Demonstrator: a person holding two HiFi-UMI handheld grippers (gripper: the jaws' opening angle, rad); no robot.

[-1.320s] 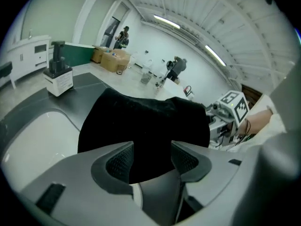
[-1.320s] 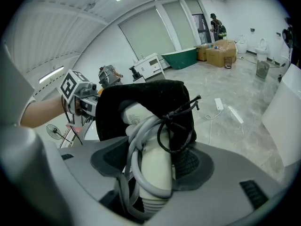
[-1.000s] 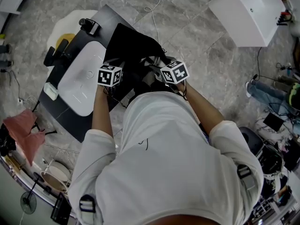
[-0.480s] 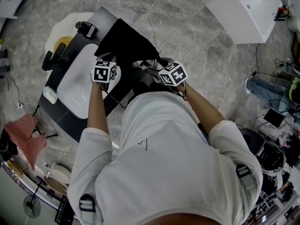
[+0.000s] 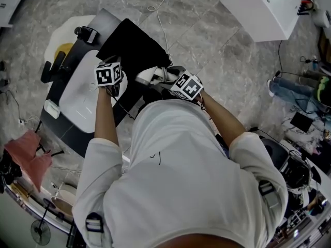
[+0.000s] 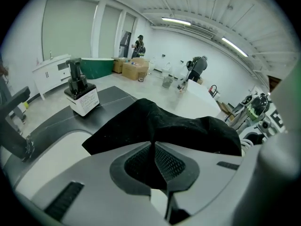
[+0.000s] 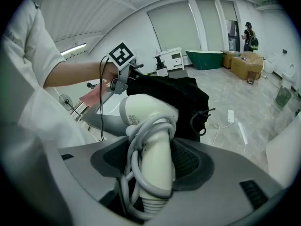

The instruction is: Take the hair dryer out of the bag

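Observation:
The black cloth bag (image 5: pixel 130 46) lies on the dark counter (image 5: pixel 106 19) beside a white basin. My left gripper (image 5: pixel 109 75) is shut on a fold of the bag's fabric (image 6: pixel 164 126), pinched between the pads of that gripper (image 6: pixel 154 147). The white hair dryer (image 5: pixel 151 75) shows between the two grippers, outside the bag's mouth. In the right gripper view the hair dryer (image 7: pixel 149 126) has its cord wound round the handle, and my right gripper (image 7: pixel 153 161) is shut on that handle. The bag (image 7: pixel 174 98) hangs dark behind the dryer.
A white basin (image 5: pixel 83 92) sits in the counter at the left. A dark pump bottle (image 6: pixel 80 91) stands at the counter's far end. A white cabinet (image 5: pixel 258 6) and a cable (image 5: pixel 164 32) are on the floor beyond. People stand far off (image 6: pixel 195 69).
My left gripper has drawn the bag's fabric to the left, away from the right gripper. The white hair dryer has come into sight between the grippers.

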